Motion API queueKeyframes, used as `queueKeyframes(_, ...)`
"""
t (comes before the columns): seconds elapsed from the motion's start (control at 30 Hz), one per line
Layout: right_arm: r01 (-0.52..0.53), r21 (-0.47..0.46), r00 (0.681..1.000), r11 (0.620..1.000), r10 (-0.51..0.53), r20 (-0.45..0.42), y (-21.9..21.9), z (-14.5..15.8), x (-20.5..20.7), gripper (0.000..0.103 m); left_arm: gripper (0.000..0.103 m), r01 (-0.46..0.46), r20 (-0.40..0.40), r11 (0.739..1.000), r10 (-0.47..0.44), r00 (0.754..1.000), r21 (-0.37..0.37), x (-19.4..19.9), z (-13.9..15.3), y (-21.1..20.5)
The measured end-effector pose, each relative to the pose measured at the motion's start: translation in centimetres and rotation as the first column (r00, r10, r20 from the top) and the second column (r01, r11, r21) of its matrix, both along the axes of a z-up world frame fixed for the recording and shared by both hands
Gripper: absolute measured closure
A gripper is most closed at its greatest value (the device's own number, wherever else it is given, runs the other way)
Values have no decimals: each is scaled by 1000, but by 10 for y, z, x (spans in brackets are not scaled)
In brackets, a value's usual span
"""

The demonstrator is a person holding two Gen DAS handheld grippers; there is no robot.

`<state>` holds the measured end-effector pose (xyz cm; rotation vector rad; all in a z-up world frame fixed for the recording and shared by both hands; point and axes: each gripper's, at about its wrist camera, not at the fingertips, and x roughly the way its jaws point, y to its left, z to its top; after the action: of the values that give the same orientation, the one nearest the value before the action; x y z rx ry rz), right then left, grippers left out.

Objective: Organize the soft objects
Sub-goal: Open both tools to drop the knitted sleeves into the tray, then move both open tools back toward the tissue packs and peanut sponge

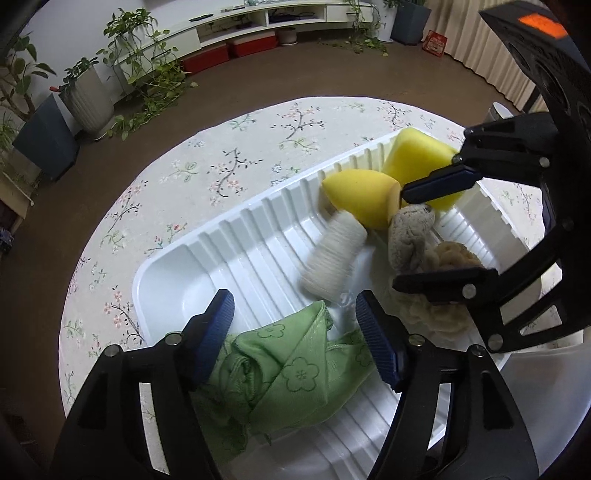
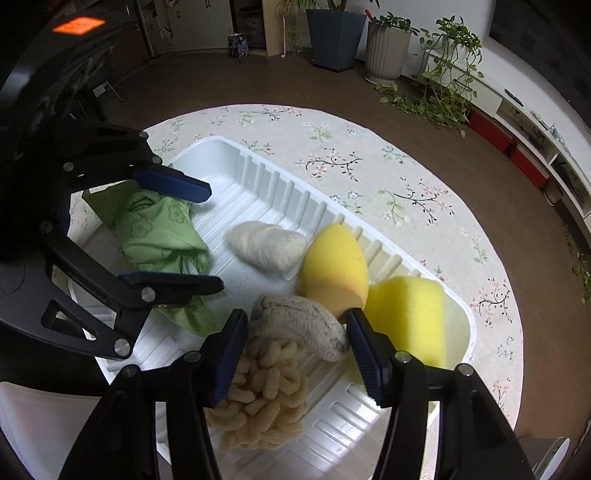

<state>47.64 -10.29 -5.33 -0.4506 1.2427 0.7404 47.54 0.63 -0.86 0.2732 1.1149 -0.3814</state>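
A white ribbed tray (image 1: 173,273) (image 2: 221,155) on the round floral table holds the soft things. My left gripper (image 1: 295,314) (image 2: 214,238) is open over a crumpled green cloth (image 1: 288,365) (image 2: 162,236) at one end of the tray. My right gripper (image 2: 295,339) (image 1: 399,236) is open around a grey knitted piece (image 2: 299,325) (image 1: 406,236), above a cream chenille mitt (image 2: 262,398) (image 1: 443,314). A cream roll (image 1: 332,254) (image 2: 266,243), a yellow egg-shaped sponge (image 1: 362,195) (image 2: 332,254) and a yellow block sponge (image 1: 413,155) (image 2: 410,314) lie in the tray too.
The tray sits on a round table with a floral cloth (image 1: 236,147) (image 2: 369,162). Brown floor surrounds it, with potted plants (image 1: 85,96) (image 2: 384,48) and a low white shelf unit (image 1: 229,26) beyond.
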Motion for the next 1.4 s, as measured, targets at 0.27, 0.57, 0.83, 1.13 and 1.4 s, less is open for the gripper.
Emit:
queueKeyframes(0.27,6,15,1000,1000,-7,31,-2,12,-1,33,32,-28,18,999,29,999,-42,-2,13,11)
queueKeyframes(0.57,78,96,991,992,-87,98,-27,54,3,23,13,-99,101,984,114,988,-149,-24,52,48)
queueKeyframes(0.83,206,174,964,963,-230,131,-86,82,-7,7,5,-223,177,942,271,946,-252,-75,71,100)
queueKeyframes(1.13,356,227,904,907,-396,165,-146,93,-51,0,0,-286,218,889,378,900,-358,-149,61,130)
queueKeyframes(1.4,472,296,829,830,-532,171,-179,97,-103,0,0,-284,235,873,396,888,-397,-205,44,126)
